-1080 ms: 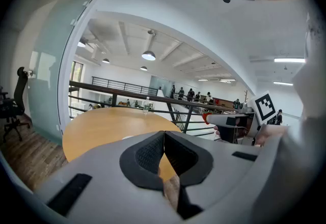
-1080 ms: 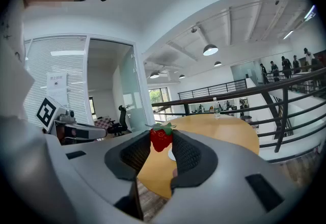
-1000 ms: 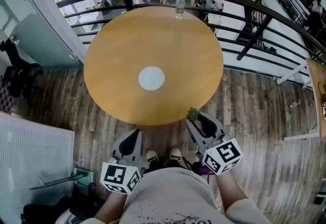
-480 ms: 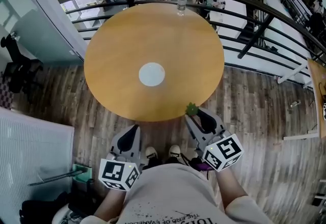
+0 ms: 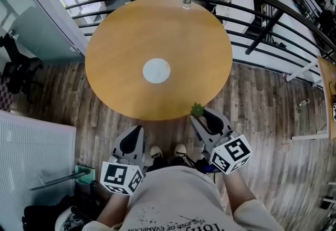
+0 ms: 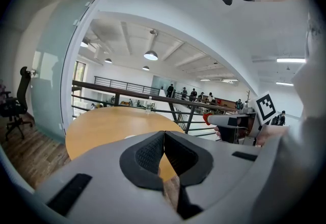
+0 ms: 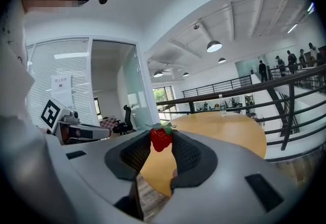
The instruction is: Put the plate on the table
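Plate (image 5: 156, 71) on table (image 5: 157, 25), well beyond right claw (image 7: 161, 140) tight on strawberry (image 7: 161, 137); left claw (image 6: 163, 139) closed

Bright daylight, sharp, strong fisheye distortion

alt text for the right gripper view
The right gripper grips a red strawberry between its jaw tips, with a round wooden table beyond. A clear bottle stands at the table's far edge, by a dark railing.
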Available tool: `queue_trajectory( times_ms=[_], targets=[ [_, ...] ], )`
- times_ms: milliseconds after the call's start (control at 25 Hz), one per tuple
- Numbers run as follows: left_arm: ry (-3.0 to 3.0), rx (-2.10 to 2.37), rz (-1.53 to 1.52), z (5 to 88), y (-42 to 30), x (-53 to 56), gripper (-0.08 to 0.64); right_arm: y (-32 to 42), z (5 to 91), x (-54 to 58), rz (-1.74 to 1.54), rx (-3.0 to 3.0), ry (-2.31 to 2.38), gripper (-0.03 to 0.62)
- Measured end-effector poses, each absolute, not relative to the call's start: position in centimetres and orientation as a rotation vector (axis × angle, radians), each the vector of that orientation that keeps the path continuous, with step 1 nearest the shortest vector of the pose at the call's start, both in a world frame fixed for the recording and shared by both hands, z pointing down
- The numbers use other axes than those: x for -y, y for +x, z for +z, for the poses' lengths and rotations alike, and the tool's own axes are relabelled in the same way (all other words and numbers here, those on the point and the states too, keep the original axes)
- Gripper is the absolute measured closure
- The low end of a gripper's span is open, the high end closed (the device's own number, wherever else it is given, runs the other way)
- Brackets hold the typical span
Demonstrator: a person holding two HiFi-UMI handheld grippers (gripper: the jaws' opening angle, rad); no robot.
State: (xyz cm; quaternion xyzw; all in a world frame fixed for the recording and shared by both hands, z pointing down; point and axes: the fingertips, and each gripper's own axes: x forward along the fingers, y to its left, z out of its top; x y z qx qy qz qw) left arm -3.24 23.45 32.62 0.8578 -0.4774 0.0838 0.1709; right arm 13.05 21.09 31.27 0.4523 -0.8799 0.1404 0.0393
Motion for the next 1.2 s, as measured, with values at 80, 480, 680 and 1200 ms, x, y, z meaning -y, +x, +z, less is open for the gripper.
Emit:
queue_trajectory(
  times_ms=[80, 480, 680, 1200],
  targets=[
    [2.436, 1.353, 0.238, 32.9, -3.9, -23.4, 0.537, 12.8, 31.5, -21.0, 0.439, 2.689, 1.401, 0.446],
    [2.483, 1.314, 0.252, 33.3, -9.7, -22.5, 0.538, 8.7, 31.5, -19.9, 0.421, 2.620, 1.478, 0.446],
    [2.506, 1.273, 0.247, 33.5, -10.8, -21.8, 0.537, 7.3, 31.7, -19.8, 0.408, 2.600, 1.509, 0.446],
    [2.502, 1.236, 0.235, 34.4, -9.4, -17.4, 0.538, 7.9, 33.3, -15.9, 0.441, 2.596, 1.496, 0.446]
  ],
)
